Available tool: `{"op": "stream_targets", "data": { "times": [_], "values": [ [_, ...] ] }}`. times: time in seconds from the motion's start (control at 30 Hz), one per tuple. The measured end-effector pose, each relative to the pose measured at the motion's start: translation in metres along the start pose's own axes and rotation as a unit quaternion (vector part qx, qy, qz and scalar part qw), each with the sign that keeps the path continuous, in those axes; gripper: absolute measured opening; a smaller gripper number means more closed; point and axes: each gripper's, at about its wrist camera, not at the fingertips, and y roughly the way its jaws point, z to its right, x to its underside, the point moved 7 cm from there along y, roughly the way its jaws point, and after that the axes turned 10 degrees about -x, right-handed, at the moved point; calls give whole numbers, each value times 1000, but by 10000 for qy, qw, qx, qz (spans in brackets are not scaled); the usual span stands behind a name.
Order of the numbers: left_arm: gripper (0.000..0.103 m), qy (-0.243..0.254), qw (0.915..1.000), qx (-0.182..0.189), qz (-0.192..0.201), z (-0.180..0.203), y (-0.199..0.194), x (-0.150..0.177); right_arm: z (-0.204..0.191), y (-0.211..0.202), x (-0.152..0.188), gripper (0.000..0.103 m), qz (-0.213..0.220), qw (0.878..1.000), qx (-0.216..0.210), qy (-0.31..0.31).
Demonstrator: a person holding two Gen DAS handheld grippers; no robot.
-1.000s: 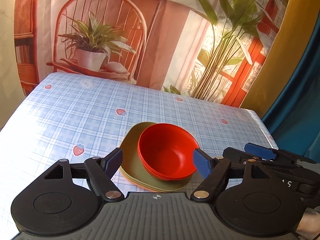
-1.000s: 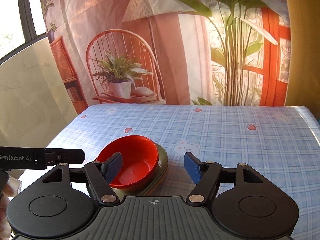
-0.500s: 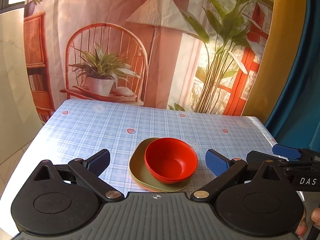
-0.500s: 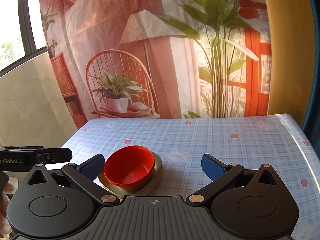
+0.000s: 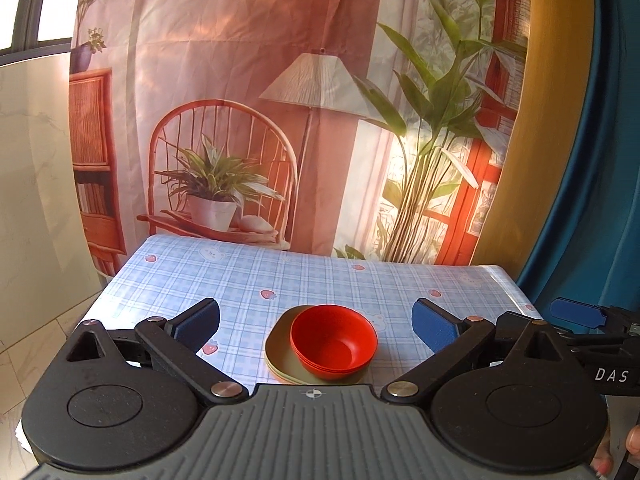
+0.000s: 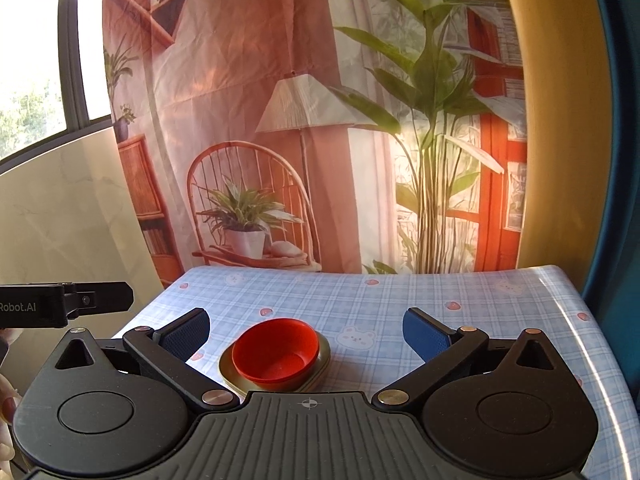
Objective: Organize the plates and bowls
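Note:
A stack of red bowls (image 5: 333,340) sits on a stack of olive-green plates (image 5: 280,350) near the front of the table; it also shows in the right wrist view (image 6: 276,354), on the plates (image 6: 228,366). My left gripper (image 5: 316,324) is open and empty, held back and above the stack. My right gripper (image 6: 306,330) is open and empty, also back from the stack. The right gripper's finger shows at the right edge of the left wrist view (image 5: 576,314).
The table (image 5: 320,276) has a blue checked cloth with strawberry and bear prints. A printed backdrop (image 5: 280,120) of a chair, lamp and plants hangs behind the far edge. A tiled wall (image 6: 60,220) and window are to the left.
Both grippers have opened wider and pulled back and up from the stack. The bowls and plates look smaller and have not moved.

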Motion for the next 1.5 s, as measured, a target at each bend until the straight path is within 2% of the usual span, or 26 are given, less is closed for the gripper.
{"op": "stream_targets", "data": {
  "times": [0.2,0.37,0.6,0.8,0.97,1.1,1.5],
  "values": [
    [103,-9,9997,-217,119,-9,-25,2,-18,-26,0,103,182,9998,6,-112],
    [103,198,9975,-506,445,-13,-51,0,-29,-45,2,103,290,9995,30,-128],
    [103,303,9955,-507,741,-12,-79,0,-37,-66,8,103,396,9991,97,-126],
    [103,220,9951,-504,822,-17,-96,4,-44,-81,11,103,442,9988,125,-170],
    [103,258,9940,-636,853,-19,-106,7,-52,-93,14,103,511,9985,111,-180],
    [103,318,9937,-605,890,-17,-112,9,-58,-98,16,103,475,9984,164,-265],
    [103,315,9910,-818,1014,-21,-115,10,-59,-100,19,103,422,9986,189,-248]
  ]
}}
